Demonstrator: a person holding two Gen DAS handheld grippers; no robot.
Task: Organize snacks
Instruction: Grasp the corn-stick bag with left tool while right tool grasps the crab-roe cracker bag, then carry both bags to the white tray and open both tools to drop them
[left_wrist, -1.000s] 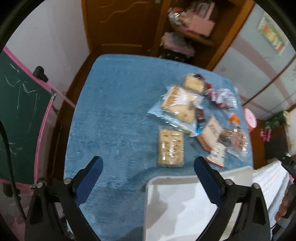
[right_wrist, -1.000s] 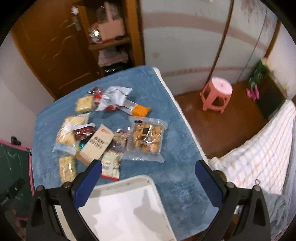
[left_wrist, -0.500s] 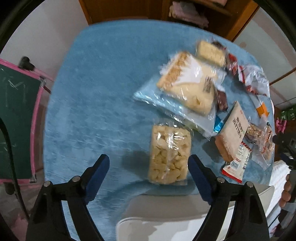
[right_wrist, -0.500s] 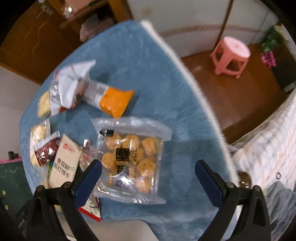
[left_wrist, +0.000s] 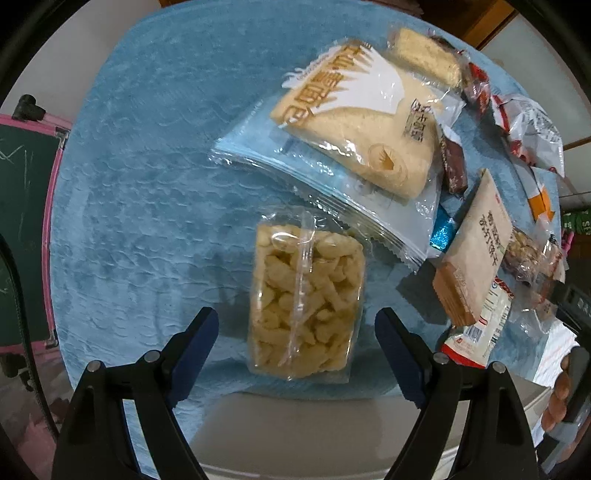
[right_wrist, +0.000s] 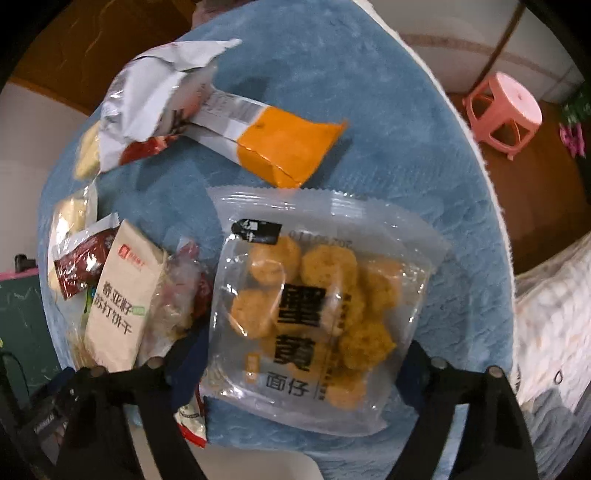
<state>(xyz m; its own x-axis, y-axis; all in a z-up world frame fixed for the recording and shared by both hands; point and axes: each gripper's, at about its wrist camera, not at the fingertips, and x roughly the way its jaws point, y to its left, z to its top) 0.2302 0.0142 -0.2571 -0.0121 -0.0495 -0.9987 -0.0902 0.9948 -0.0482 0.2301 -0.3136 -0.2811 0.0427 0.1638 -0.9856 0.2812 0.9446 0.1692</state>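
Several snack packs lie on a blue cloth (left_wrist: 140, 184). My left gripper (left_wrist: 297, 328) is open, its fingers either side of a clear bag of pale puffed sticks (left_wrist: 304, 302), close above it. A white tray (left_wrist: 314, 432) lies just below. My right gripper (right_wrist: 299, 363) is open, straddling a clear bag of round golden biscuits (right_wrist: 314, 314); its fingertips are partly hidden behind the bag. A bread pack (left_wrist: 362, 125) and a beige cracker pack (left_wrist: 476, 247) lie further off.
An orange-and-white packet (right_wrist: 273, 144) and a crumpled silver wrapper (right_wrist: 155, 96) lie beyond the biscuit bag. A pink stool (right_wrist: 506, 110) stands on the floor past the table's right edge. A green chalkboard (left_wrist: 22, 199) stands left of the table.
Both grippers have moved down and forward toward the table. The puffed-stick bag now sits between my left fingers and the biscuit bag between my right fingers. Both remain open.
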